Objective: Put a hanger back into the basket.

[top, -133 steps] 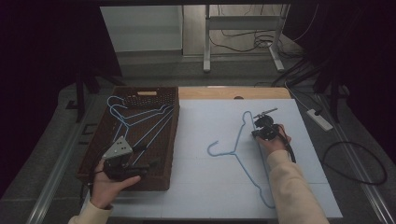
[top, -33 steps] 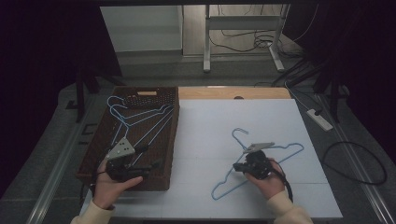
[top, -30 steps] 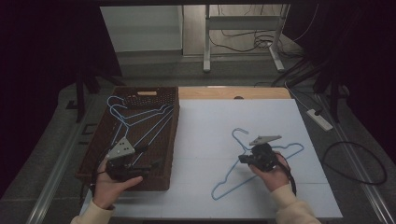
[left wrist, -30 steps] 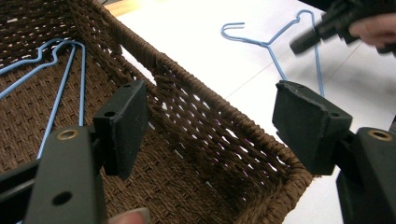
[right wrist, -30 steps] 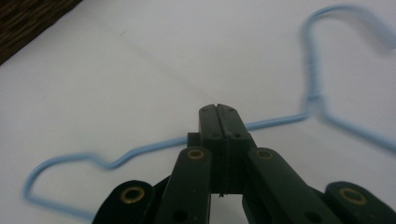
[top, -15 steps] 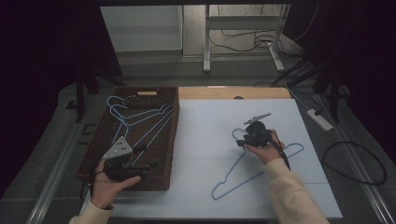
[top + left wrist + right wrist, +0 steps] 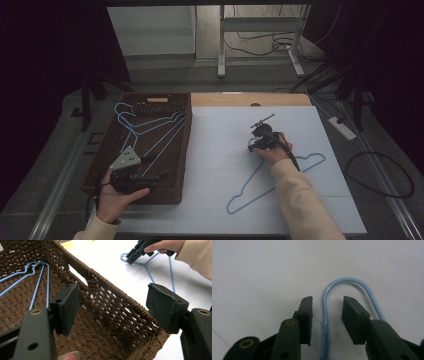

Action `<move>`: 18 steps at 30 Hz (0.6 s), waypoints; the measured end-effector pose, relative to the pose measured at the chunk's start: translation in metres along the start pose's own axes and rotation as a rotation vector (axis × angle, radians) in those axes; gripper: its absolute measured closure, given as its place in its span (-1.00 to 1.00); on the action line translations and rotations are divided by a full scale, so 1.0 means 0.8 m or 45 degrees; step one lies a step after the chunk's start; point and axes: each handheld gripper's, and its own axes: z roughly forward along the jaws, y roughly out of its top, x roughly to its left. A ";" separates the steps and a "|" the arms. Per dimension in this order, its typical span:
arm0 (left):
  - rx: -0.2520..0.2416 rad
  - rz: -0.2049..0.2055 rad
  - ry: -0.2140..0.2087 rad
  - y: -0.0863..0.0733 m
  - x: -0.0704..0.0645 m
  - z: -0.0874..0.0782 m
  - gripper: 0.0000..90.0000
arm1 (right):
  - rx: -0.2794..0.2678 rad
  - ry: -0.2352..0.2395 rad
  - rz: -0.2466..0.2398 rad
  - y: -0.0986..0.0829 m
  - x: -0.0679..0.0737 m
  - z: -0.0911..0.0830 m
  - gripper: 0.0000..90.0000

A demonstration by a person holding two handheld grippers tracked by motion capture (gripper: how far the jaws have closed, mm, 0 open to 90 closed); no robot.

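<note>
A light-blue wire hanger (image 7: 272, 176) lies flat on the white table sheet (image 7: 220, 150), hook end pointing away from me. My right gripper (image 7: 252, 145) is at that hook. In the right gripper view its jaws (image 7: 325, 315) stand open on either side of the hook's neck (image 7: 325, 315), with gaps on both sides. My left gripper (image 7: 155, 176) hovers open over the front right corner of the brown wicker basket (image 7: 172, 196). Its jaws (image 7: 112, 297) straddle the basket's wall (image 7: 112, 307) without touching it. Several more blue hangers (image 7: 150, 125) lie in the basket.
A strip of bare wood (image 7: 250, 99) runs along the table's far edge. A white power strip (image 7: 342, 127) and looping black cables (image 7: 380, 172) lie on the floor to the right. A metal stand (image 7: 260, 40) is behind the table.
Since 4.4 s ago the hanger on the sheet has been turned. Over the last second my right gripper moved from its middle up to the hook. The left gripper stayed put.
</note>
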 end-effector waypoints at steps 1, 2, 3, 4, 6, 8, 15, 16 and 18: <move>0.000 0.000 0.000 0.000 0.000 0.000 -0.39 | 0.006 -0.008 -0.011 0.002 0.001 0.001 0.51; -0.003 0.001 0.001 0.001 0.000 -0.001 -0.39 | 0.020 -0.005 -0.014 0.005 0.002 0.002 0.58; -0.005 0.001 0.001 0.001 0.000 -0.001 -0.39 | 0.030 -0.008 -0.022 0.007 0.003 0.002 0.66; -0.007 0.000 0.002 0.001 0.000 -0.002 -0.39 | 0.045 -0.004 -0.015 0.009 0.005 0.002 0.75; -0.011 -0.001 0.005 0.001 0.000 -0.003 -0.39 | 0.070 -0.005 0.020 0.012 0.006 0.003 0.91; -0.014 0.000 0.006 0.002 0.000 -0.005 -0.39 | 0.092 -0.012 0.029 0.015 0.007 0.003 0.94; -0.017 0.003 0.005 0.002 0.000 -0.005 -0.39 | 0.081 -0.054 0.000 0.014 0.014 0.000 0.96; -0.016 0.004 0.004 0.002 -0.001 -0.004 -0.39 | 0.065 -0.050 -0.003 0.013 0.014 -0.003 0.96; -0.017 0.005 0.003 0.002 -0.001 -0.004 -0.39 | 0.022 -0.039 -0.002 0.010 0.013 -0.010 0.96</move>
